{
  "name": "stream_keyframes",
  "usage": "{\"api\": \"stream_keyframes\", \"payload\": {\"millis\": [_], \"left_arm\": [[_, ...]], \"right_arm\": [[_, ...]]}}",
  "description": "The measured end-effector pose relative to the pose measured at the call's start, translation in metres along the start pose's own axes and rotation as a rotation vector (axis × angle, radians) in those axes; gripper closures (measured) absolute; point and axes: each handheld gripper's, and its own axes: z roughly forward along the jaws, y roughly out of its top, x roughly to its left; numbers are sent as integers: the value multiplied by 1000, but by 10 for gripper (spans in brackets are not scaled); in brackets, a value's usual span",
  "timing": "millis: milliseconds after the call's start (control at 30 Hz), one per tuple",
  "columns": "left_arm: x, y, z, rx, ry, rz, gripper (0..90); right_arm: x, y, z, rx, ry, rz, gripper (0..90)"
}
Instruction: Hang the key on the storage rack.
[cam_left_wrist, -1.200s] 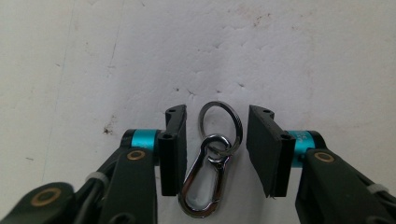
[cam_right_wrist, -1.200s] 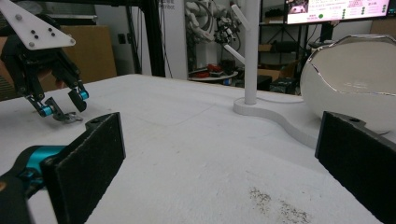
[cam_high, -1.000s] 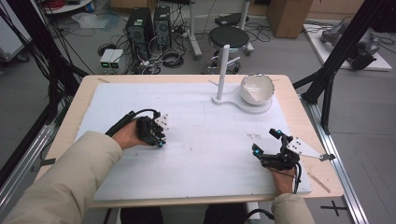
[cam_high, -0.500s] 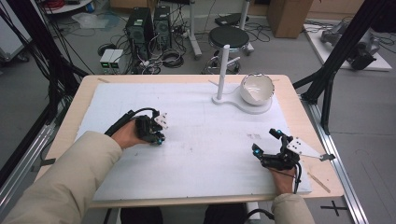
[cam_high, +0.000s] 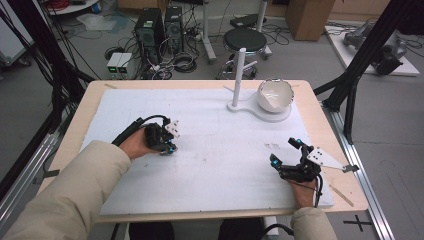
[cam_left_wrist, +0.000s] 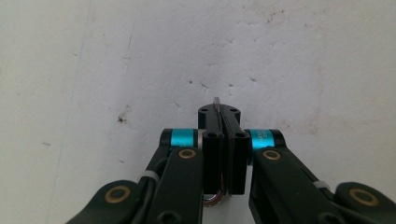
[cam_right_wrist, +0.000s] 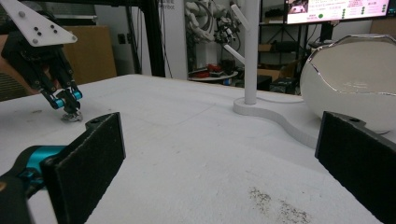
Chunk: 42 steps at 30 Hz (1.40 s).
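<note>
Two grippers at work: your left gripper (cam_high: 167, 145) has its jaws pressed together on a thin metal ring (cam_left_wrist: 215, 198), held low over the white mat (cam_high: 220, 160), well left of the white stand (cam_high: 239, 75). Carrying it to that stand seemingly remains. Your right gripper (cam_high: 287, 157) waits, jaws wide apart, nearer you than the stand's bowl (cam_high: 274, 94). Beyond the stand: computer towers (cam_high: 159, 25), cables, a stool (cam_high: 245, 39).

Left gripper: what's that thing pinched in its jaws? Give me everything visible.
A small thin metal ring, silvery, held edge-on between the shut jaws of the left gripper. A curved loop shows below the pads, a thin edge pokes above the tips. It is held low over the white mat; contact with the mat cannot be told.
</note>
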Motion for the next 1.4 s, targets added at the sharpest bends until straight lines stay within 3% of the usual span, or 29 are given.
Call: {"api": "stream_keyframes", "payload": {"millis": [300,733,800,833,867,900,967,1033,1133,1167,1200,1233,1300,1400], "left_arm": [[2,-2,0,-10,-31,-6,886],[3,-4,-6,-61,-47,-77,887],[2,-4,-11,-88,-47,-91,887],[2,-5,-18,-126,-45,-102,887],[2,-5,-18,-126,-45,-102,887],[3,-5,-23,-137,-47,-99,887],[4,-5,-34,-214,-53,-129,887],[3,-5,-37,-234,-58,-132,887],[3,-6,-45,-296,-62,-146,886],[3,-6,-48,-318,-59,-146,886],[3,-6,-54,-377,-73,-161,886],[3,-6,-54,-377,-73,-161,886],[1,-5,-60,-435,-80,-179,886],[-1,-5,-70,-513,-96,-184,886]], "right_arm": [[0,0,0,1,-1,-3,6],[1,1,0,3,-11,0,6],[0,2,1,19,-13,29,6],[-1,3,2,19,-12,34,6],[-1,5,2,25,5,50,6],[0,8,3,24,8,48,6],[0,15,4,10,31,42,6],[1,20,5,10,40,50,6],[5,40,10,-25,109,35,6],[5,40,10,-25,109,35,6],[7,51,14,-25,158,30,6],[9,56,16,-22,182,25,6],[10,62,18,-16,200,19,6],[14,79,27,-11,272,-1,6]]}}
